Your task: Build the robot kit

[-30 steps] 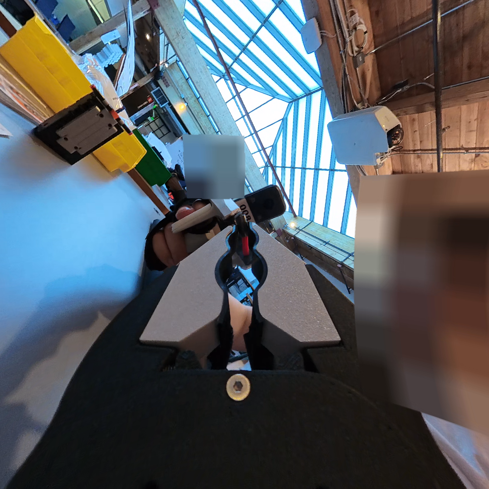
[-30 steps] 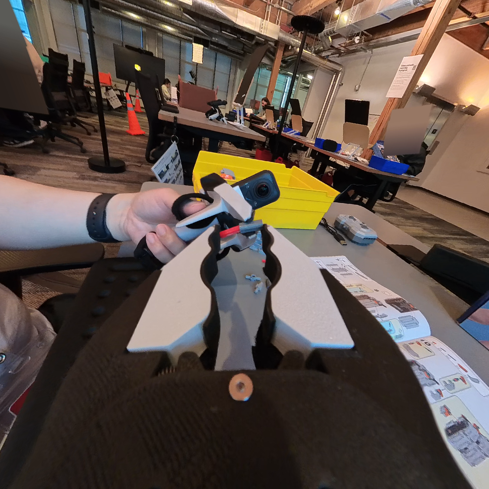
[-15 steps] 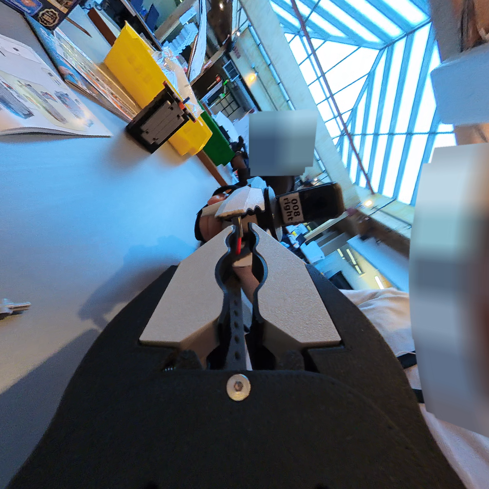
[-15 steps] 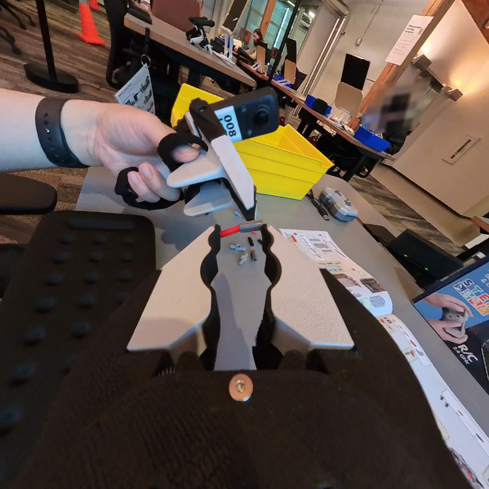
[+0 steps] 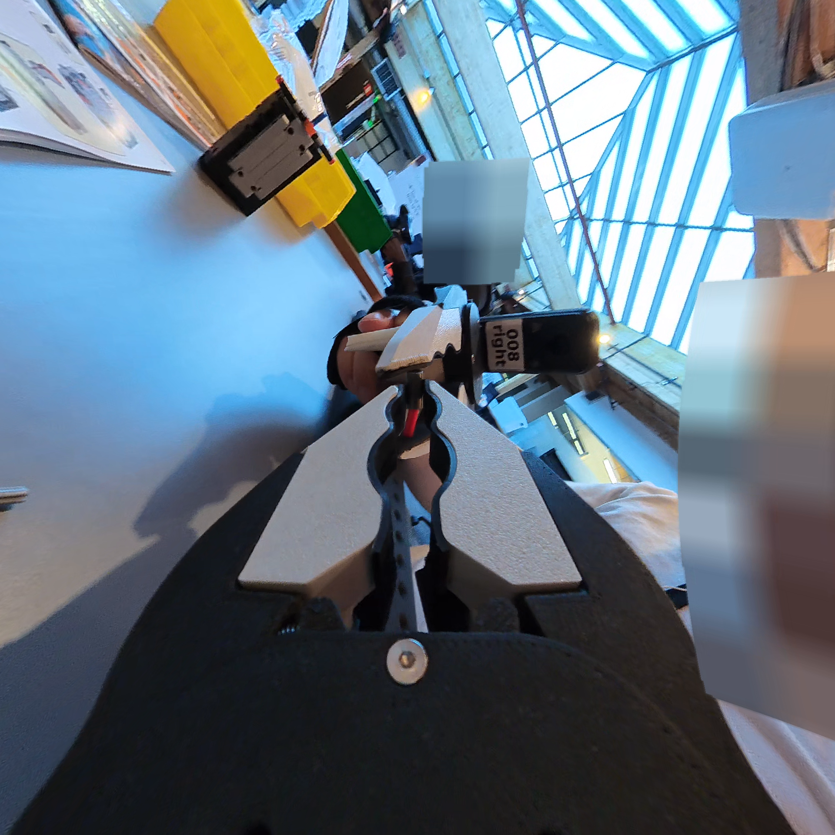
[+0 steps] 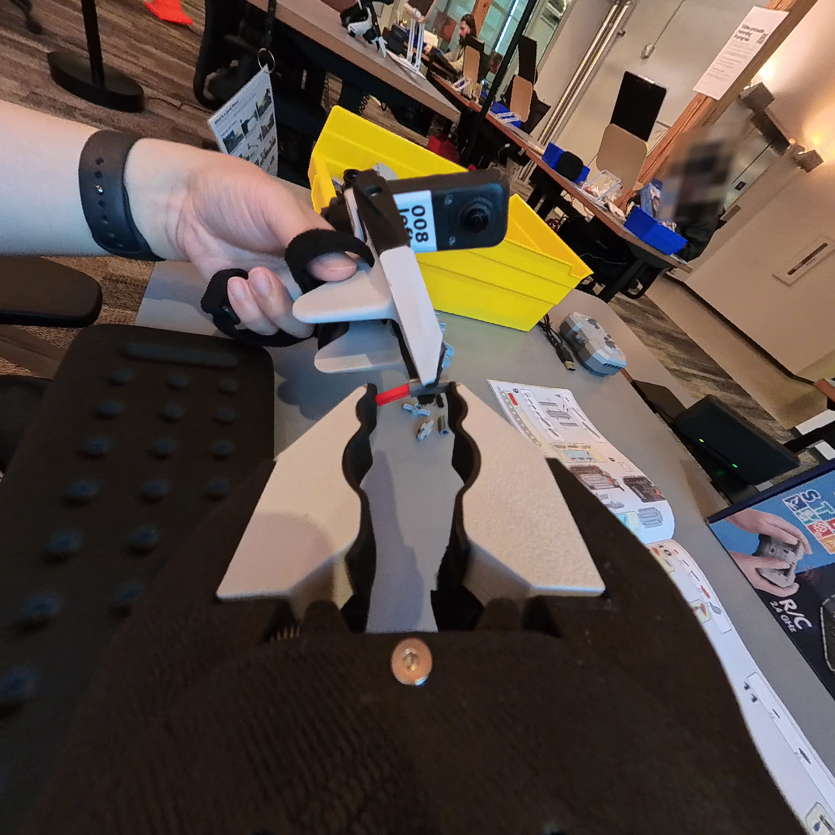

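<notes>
A small part, a red axle (image 6: 389,397) joined to a grey connector (image 6: 429,388), is held in the air over the grey table (image 6: 497,361). My right gripper (image 6: 413,395) is shut on it end to end, the axle at its left fingertip. My left gripper (image 6: 429,377) comes down from above, held by a hand (image 6: 226,226), and pinches the connector. In the left wrist view my left gripper (image 5: 413,391) is shut on the part, with the red axle (image 5: 410,420) between its fingers. The right gripper (image 5: 413,361) meets it tip to tip.
Several small loose pins (image 6: 424,424) lie on the table below the tips. A yellow bin (image 6: 474,280) stands behind, with a grey battery box (image 6: 592,343), an open instruction booklet (image 6: 587,474), a black device (image 6: 732,447) and a blue box (image 6: 790,542) to the right.
The left gripper has swung from facing the right gripper to pointing down onto the part from above. Both grippers have kept hold of the part throughout.
</notes>
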A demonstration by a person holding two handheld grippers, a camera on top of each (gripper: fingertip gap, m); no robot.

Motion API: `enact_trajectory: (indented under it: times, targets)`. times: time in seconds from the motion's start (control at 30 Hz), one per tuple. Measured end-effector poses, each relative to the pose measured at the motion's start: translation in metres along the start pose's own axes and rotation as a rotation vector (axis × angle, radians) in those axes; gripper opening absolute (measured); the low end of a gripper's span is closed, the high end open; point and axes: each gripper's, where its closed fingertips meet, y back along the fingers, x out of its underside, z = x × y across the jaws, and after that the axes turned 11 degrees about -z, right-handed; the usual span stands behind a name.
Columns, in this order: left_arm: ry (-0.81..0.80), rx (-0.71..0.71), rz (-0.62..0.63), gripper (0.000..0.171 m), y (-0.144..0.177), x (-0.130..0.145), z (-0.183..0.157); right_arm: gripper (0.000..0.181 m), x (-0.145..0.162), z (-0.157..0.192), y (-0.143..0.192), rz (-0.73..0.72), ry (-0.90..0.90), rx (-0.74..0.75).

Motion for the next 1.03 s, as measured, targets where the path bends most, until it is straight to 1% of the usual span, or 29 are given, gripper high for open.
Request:
enact_trajectory:
  times: [0.1, 0.27, 0.37, 0.47, 0.6, 0.7, 0.87, 1.03]
  targets:
    - [-0.029, -0.012, -0.004, 0.004, 0.001, 0.000, 0.000, 0.031, -0.001, -0.003, -0.001, -0.001, -0.010, 0.016]
    - [-0.010, 0.004, -0.104, 0.003, -0.007, -0.009, -0.001, 0.032, -0.003, -0.014, 0.002, -0.007, 0.004, 0.087]
    - [-0.004, 0.019, -0.119, 0.003, -0.009, -0.009, -0.002, 0.032, -0.003, -0.015, 0.003, -0.011, -0.023, 0.084]
    - [-0.020, 0.013, -0.094, 0.003, -0.007, -0.007, -0.002, 0.031, -0.003, -0.011, 0.003, -0.009, -0.027, 0.062]
    - [-0.076, -0.036, -0.013, 0.004, 0.000, 0.000, 0.001, 0.031, 0.001, -0.002, 0.001, 0.000, -0.077, -0.006]
    - [-0.107, -0.062, 0.026, 0.004, 0.002, 0.003, 0.003, 0.031, 0.003, 0.001, 0.000, 0.007, -0.089, -0.025]
    - [-0.069, -0.025, -0.015, 0.004, 0.001, 0.001, 0.001, 0.031, 0.001, -0.002, 0.001, -0.004, -0.087, -0.007]
    - [-0.093, -0.018, -0.056, 0.004, -0.002, -0.002, -0.002, 0.031, -0.002, -0.006, 0.002, -0.015, -0.085, 0.015]
